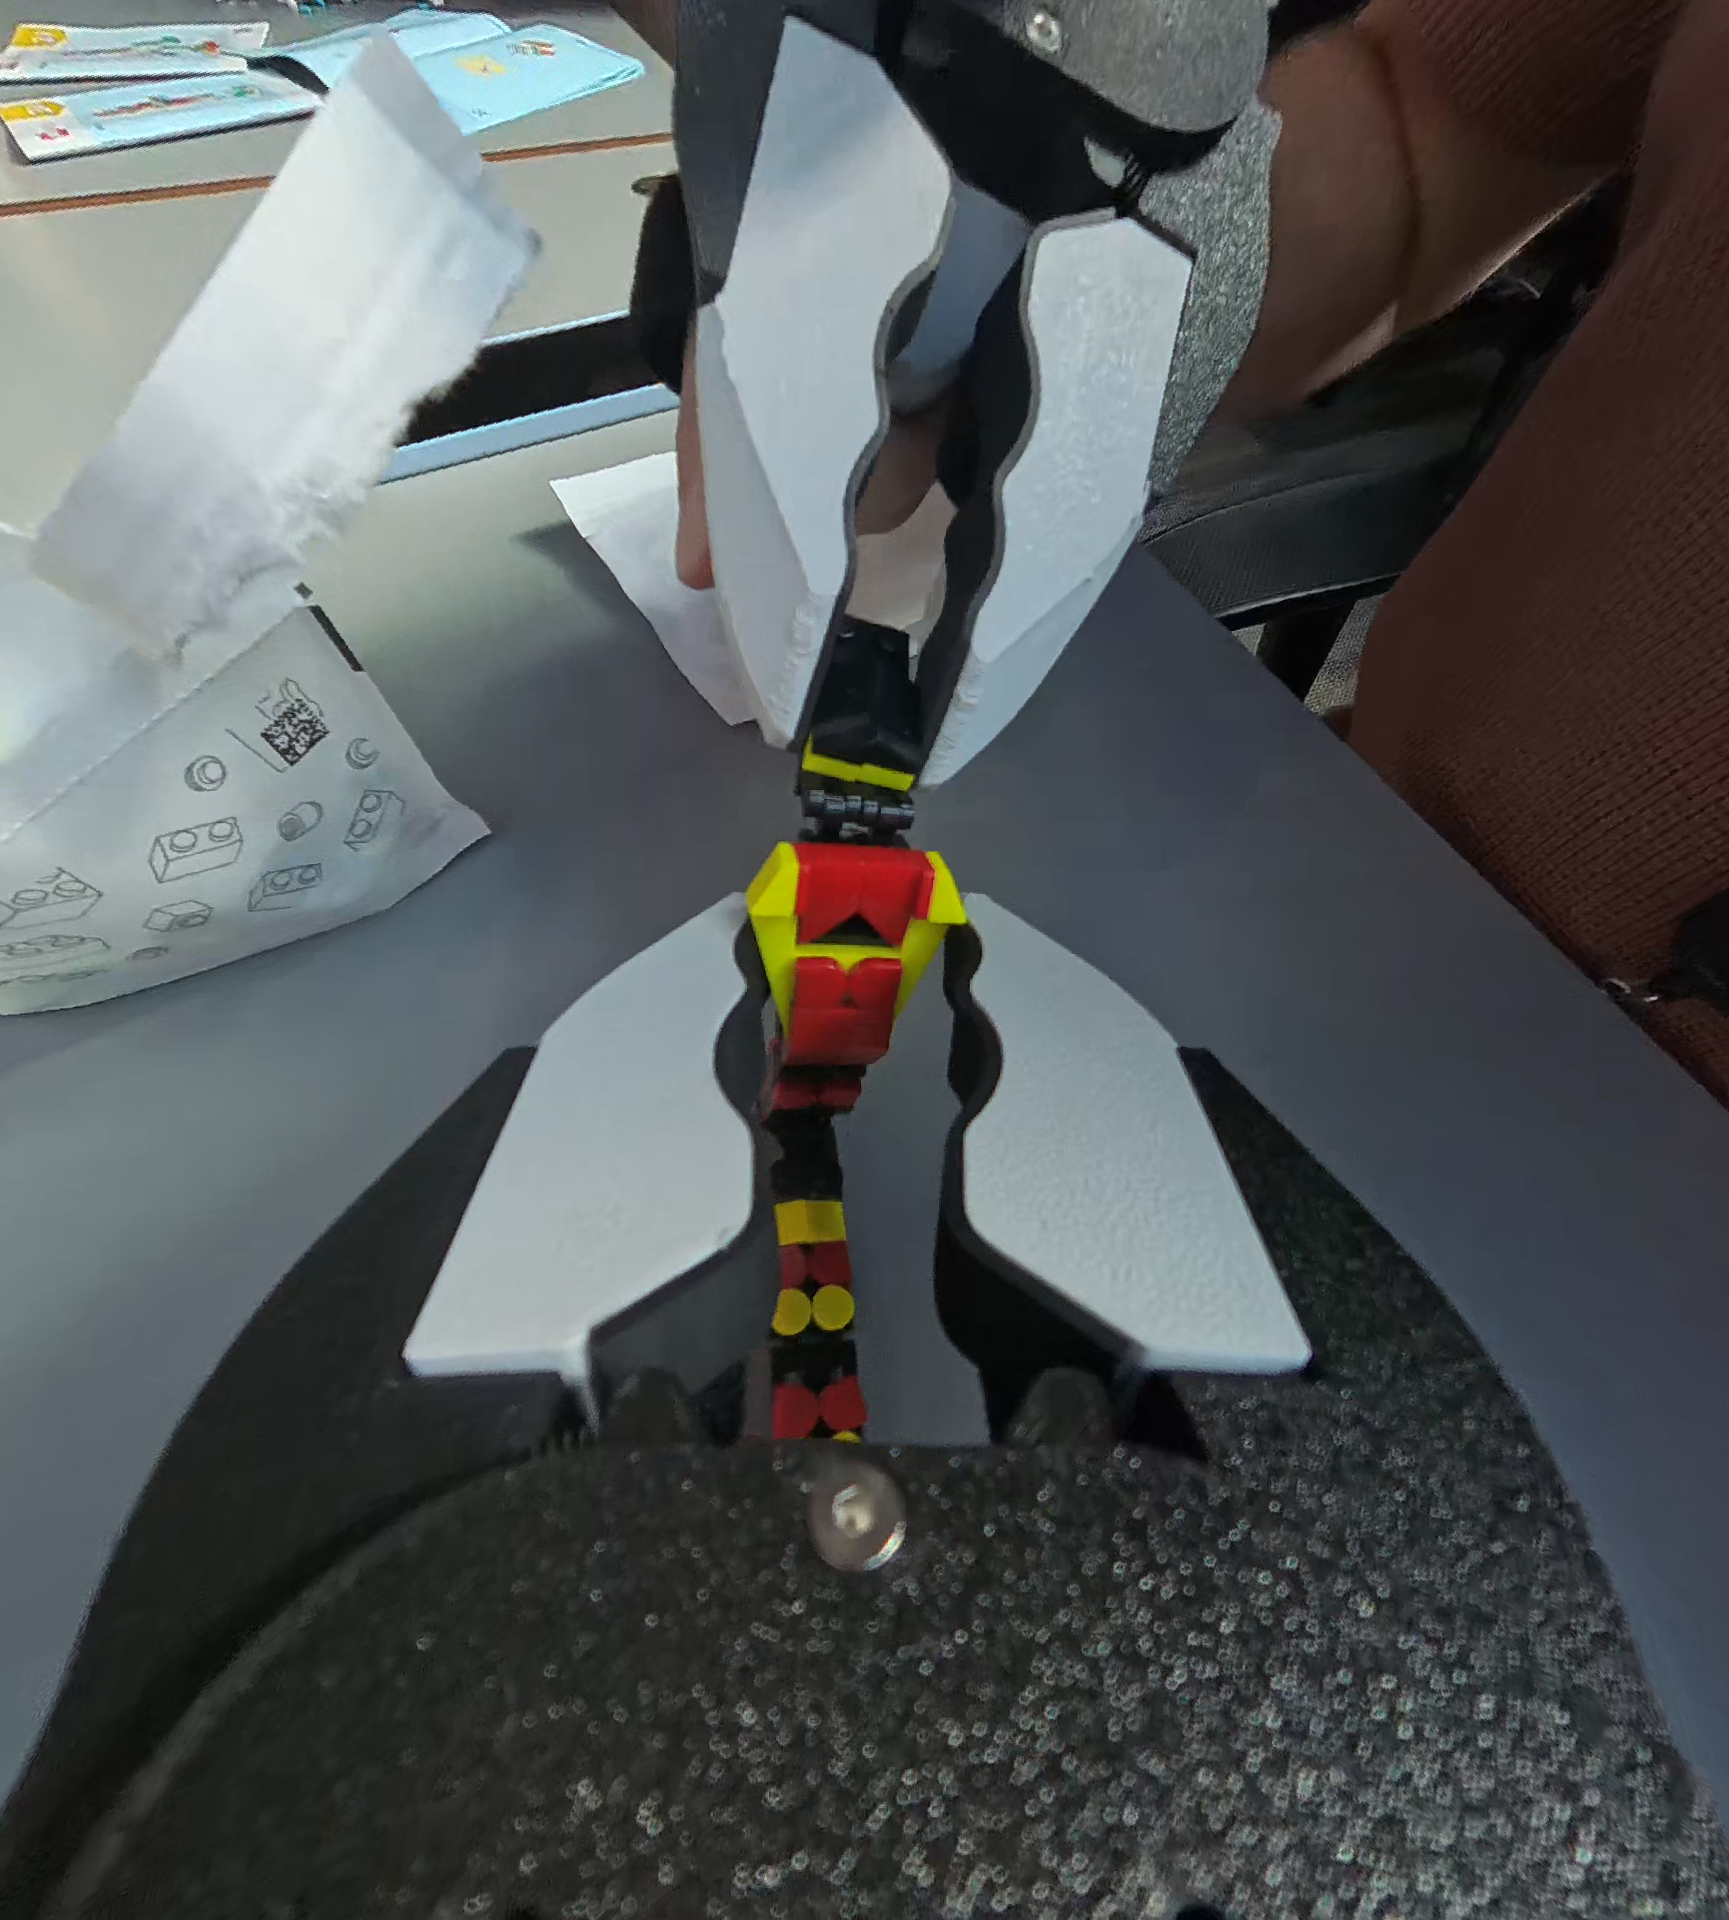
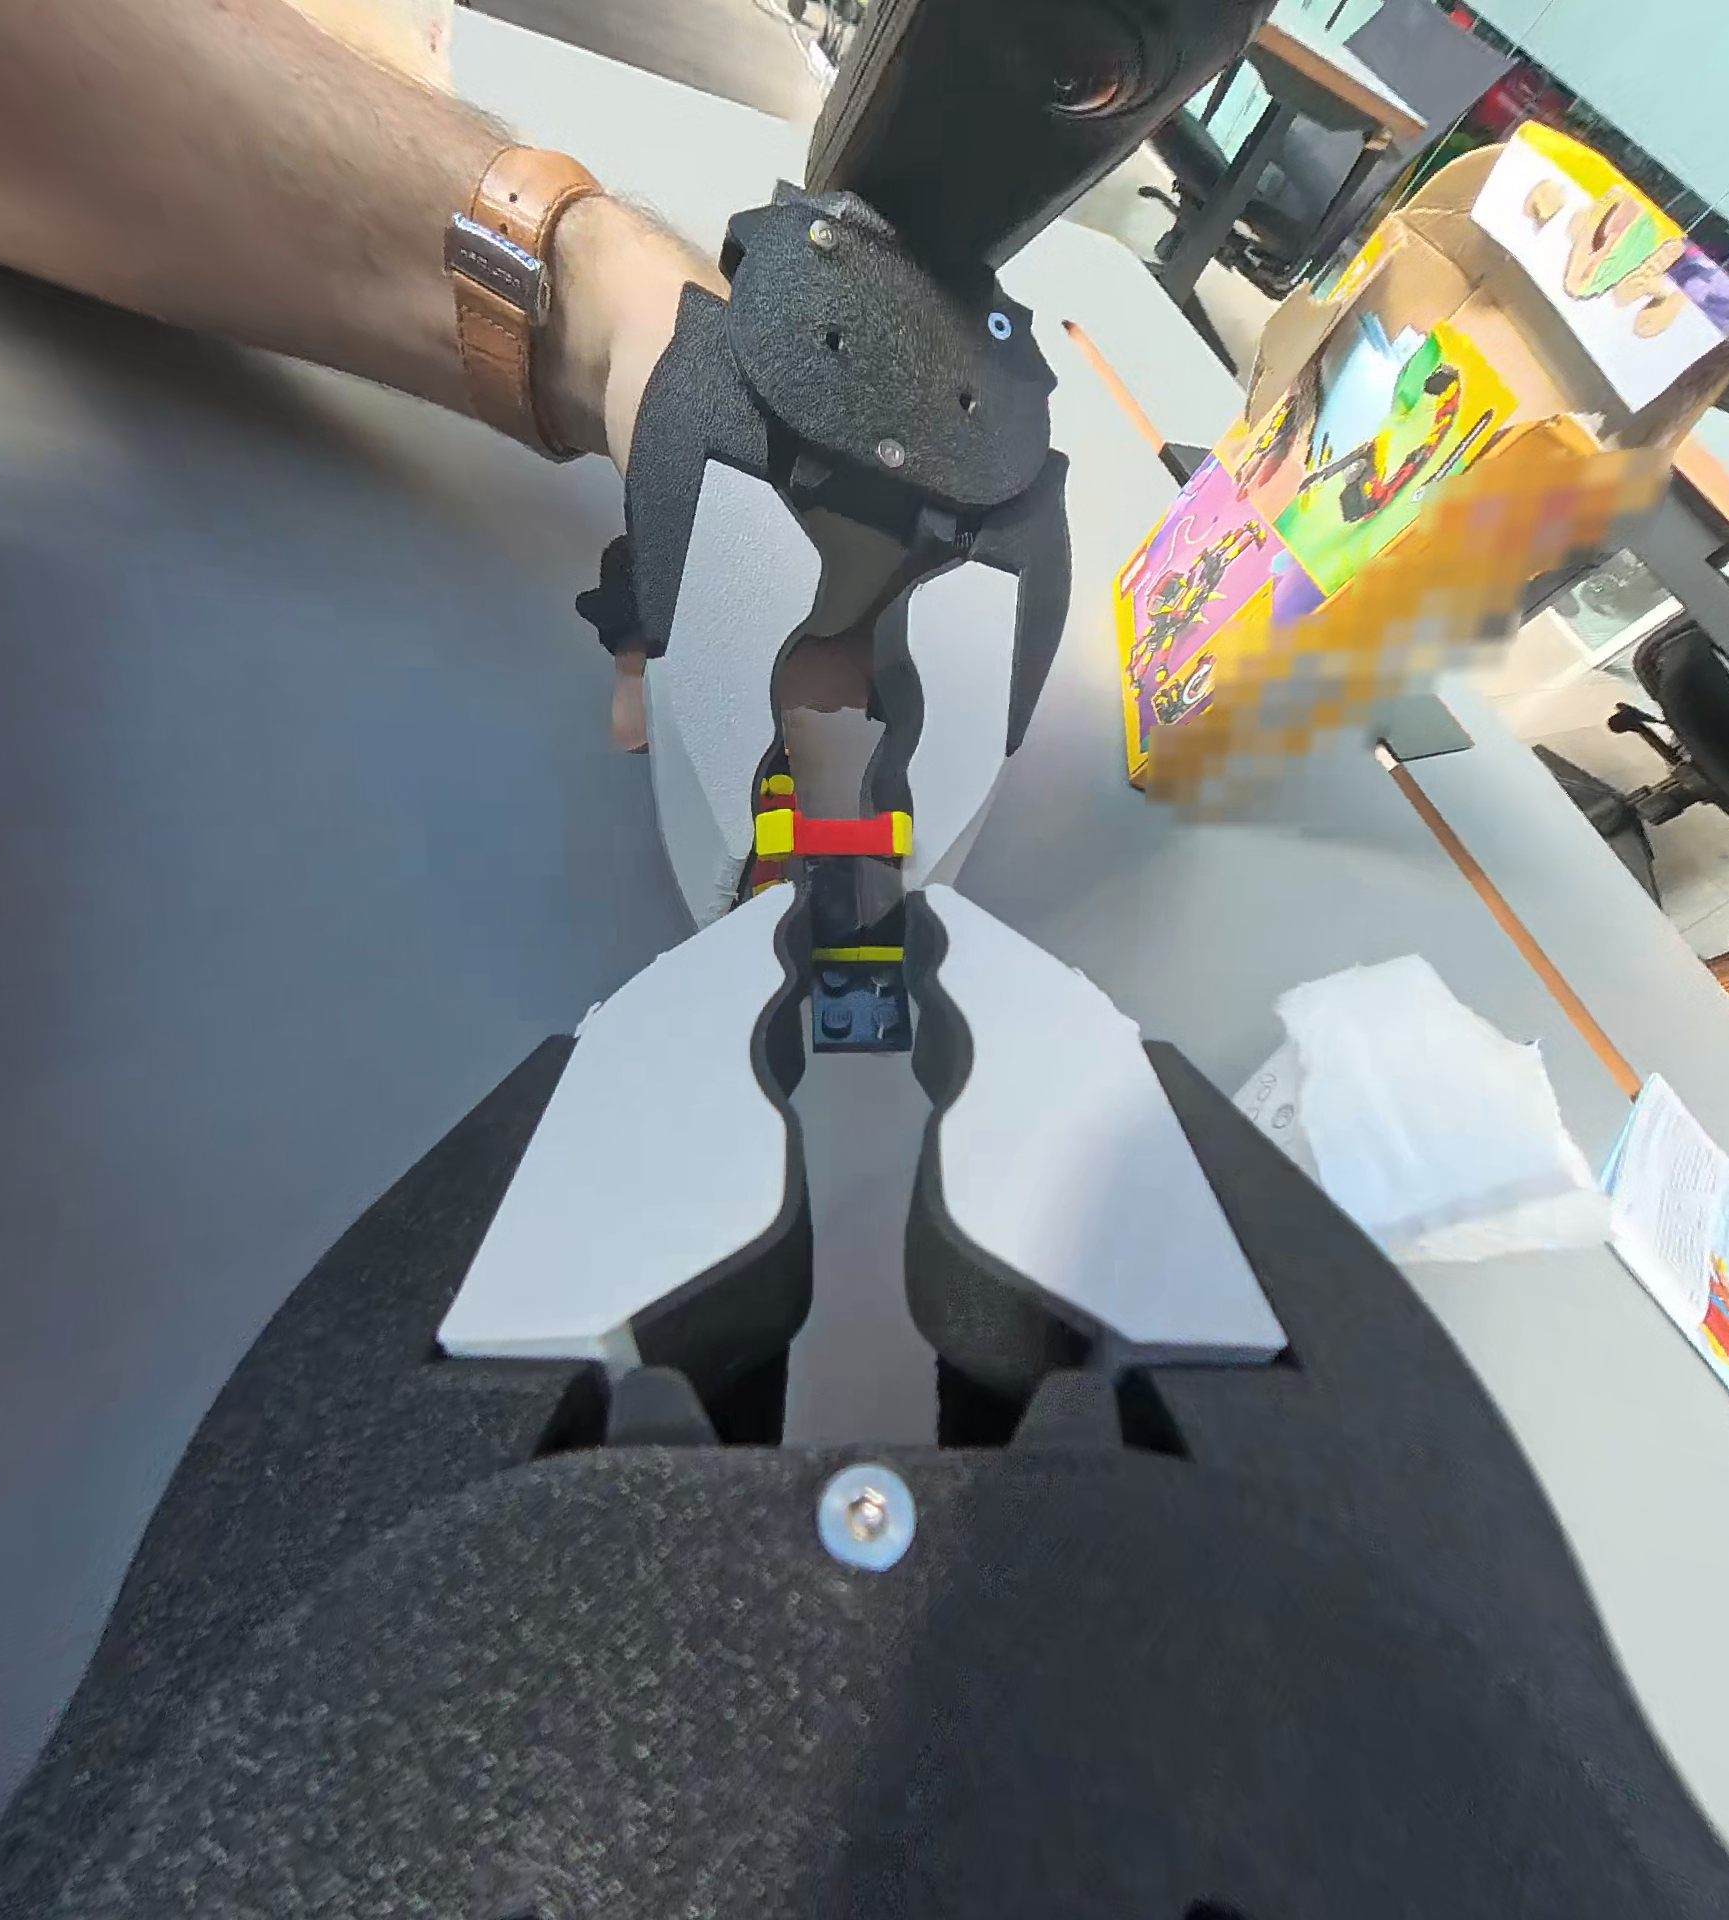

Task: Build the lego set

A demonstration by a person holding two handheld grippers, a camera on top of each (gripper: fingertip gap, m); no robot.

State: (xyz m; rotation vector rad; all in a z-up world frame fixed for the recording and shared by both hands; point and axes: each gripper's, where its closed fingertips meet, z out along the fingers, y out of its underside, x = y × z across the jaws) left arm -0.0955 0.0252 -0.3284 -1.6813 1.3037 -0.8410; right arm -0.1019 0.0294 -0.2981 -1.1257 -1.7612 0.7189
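Note:
My left gripper (image 1: 858,930) is shut on a long red, yellow and black lego assembly (image 1: 844,997) that runs back between its fingers. My right gripper (image 1: 865,753) comes in from the top of the left wrist view, shut on a black lego piece (image 1: 865,696) with a yellow stripe. A dark grey ribbed part (image 1: 860,814) sits between the two pieces, which meet end to end above the grey table (image 1: 1255,935). In the right wrist view, my right gripper (image 2: 858,899) holds the black studded piece (image 2: 860,1016). The left gripper (image 2: 829,862) faces it with the red and yellow assembly (image 2: 834,833).
A white paper bag printed with brick drawings (image 1: 195,831) and a torn white bag (image 1: 288,343) lie at the left. Instruction booklets (image 1: 143,83) lie at the back. A colourful lego box (image 2: 1359,499) and a booklet (image 2: 1722,1278) lie at the right. A maroon chair (image 1: 1618,520) stands beyond the table edge. Left and right tips are no more than a few centimetres apart.

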